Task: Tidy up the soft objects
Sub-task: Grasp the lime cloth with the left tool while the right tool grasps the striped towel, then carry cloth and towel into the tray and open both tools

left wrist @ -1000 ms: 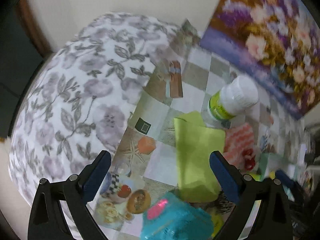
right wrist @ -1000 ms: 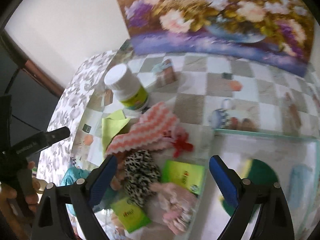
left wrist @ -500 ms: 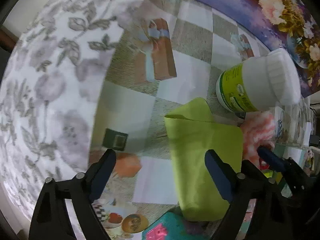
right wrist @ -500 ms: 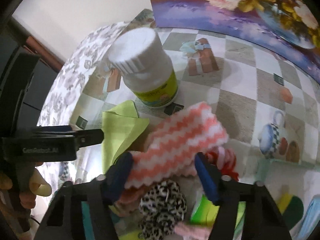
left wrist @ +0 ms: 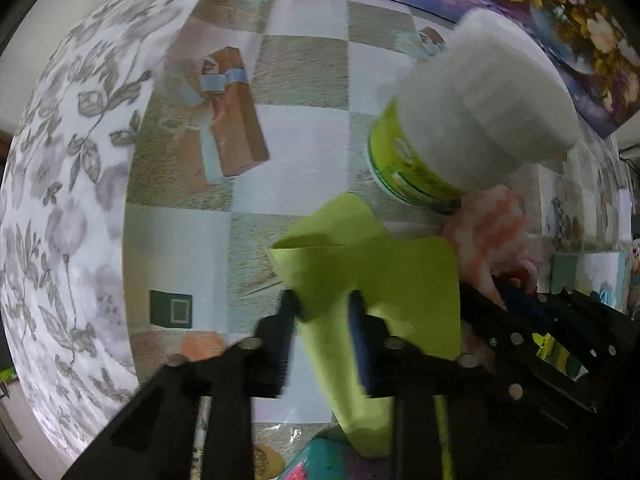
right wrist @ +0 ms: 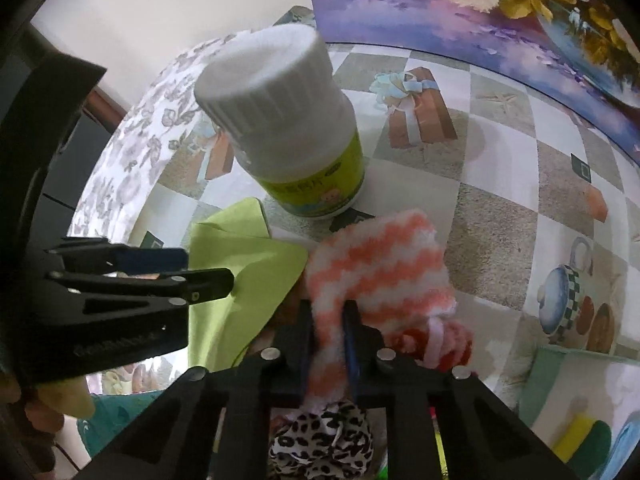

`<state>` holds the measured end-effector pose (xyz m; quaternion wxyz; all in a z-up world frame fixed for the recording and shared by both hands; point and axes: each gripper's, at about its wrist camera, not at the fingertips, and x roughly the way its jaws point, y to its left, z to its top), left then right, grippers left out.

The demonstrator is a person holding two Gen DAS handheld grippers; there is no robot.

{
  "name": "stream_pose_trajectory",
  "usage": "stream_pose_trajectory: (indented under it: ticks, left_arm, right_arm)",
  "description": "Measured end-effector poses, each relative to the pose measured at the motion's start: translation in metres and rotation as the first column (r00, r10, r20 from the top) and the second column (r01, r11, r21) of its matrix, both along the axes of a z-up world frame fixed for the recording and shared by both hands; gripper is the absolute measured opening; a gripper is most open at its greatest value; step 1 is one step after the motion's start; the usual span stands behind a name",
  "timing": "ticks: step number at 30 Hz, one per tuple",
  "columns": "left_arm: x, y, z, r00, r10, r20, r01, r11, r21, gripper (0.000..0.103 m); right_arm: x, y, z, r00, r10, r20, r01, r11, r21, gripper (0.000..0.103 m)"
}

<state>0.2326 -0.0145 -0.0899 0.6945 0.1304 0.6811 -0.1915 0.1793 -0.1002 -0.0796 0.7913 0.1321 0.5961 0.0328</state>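
My left gripper (left wrist: 322, 306) is shut on the lime-green cloth (left wrist: 380, 276), pinching its left fold on the checked tablecloth. In the right wrist view the same gripper (right wrist: 208, 272) comes in from the left onto the green cloth (right wrist: 244, 260). My right gripper (right wrist: 330, 316) is shut on the pink-and-white zigzag fluffy cloth (right wrist: 380, 264), which lies right of the green one. That cloth also shows in the left wrist view (left wrist: 488, 224), with my right gripper (left wrist: 504, 292) on it. A leopard-print scrunchie (right wrist: 324, 436) lies under my right gripper.
A white-capped bottle with a green label (right wrist: 296, 132) stands just behind both cloths, also in the left wrist view (left wrist: 460, 120). A red yarn piece (right wrist: 436, 344) lies right of the fluffy cloth. A flower painting (right wrist: 500, 12) leans at the back. A teal item (left wrist: 320, 460) lies near me.
Both grippers moved in and closed: the left one onto the green cloth, the right one onto the pink-and-white cloth. One second ago both were open and farther back.
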Motion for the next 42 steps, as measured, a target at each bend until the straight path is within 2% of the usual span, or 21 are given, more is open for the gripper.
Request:
stream_pose_trajectory:
  ticks: [2,5,11,20,24,30,38,42]
  left_arm:
    - [-0.002,-0.004,0.000,1.000,-0.004,0.012,0.004,1.000,0.006,0.008]
    - [-0.004,-0.003,0.001,1.000,0.021,0.002,-0.021,1.000,-0.022,0.005]
    - [-0.007,0.014,0.019,0.996,0.078,0.039,-0.076,0.995,-0.071,0.004]
    - [-0.028,0.040,0.082,0.975,0.144,0.170,-0.120,0.982,-0.146,0.004]
    - [-0.044,0.042,0.113,0.945,0.191,0.265,-0.152,0.975,-0.162,0.004]
    - [-0.061,0.048,0.148,0.904,0.276,0.327,-0.197,0.947,-0.254,0.004]
    - [-0.106,0.048,0.189,0.838,0.379,0.394,-0.226,0.897,-0.380,0.003]
    - [-0.130,0.038,0.200,0.819,0.391,0.419,-0.210,0.885,-0.417,0.003]
  right_arm:
    - [-0.001,0.001,0.001,1.000,0.000,-0.002,0.000,1.000,0.000,0.013]
    - [-0.005,-0.002,0.007,1.000,-0.009,0.012,0.009,1.000,0.021,0.013]
    - [-0.015,-0.011,0.027,0.998,-0.031,0.052,0.028,0.998,0.057,0.011]
    - [-0.036,-0.015,0.070,0.988,-0.065,0.142,0.048,0.992,0.117,0.011]
    - [-0.049,-0.018,0.091,0.978,-0.094,0.186,0.068,0.988,0.139,0.011]
    - [-0.075,-0.027,0.125,0.958,-0.131,0.255,0.093,0.983,0.157,0.011]
    - [-0.122,-0.051,0.173,0.901,-0.224,0.372,0.159,0.967,0.197,0.011]
    - [-0.146,-0.069,0.193,0.868,-0.268,0.417,0.200,0.959,0.200,0.011]
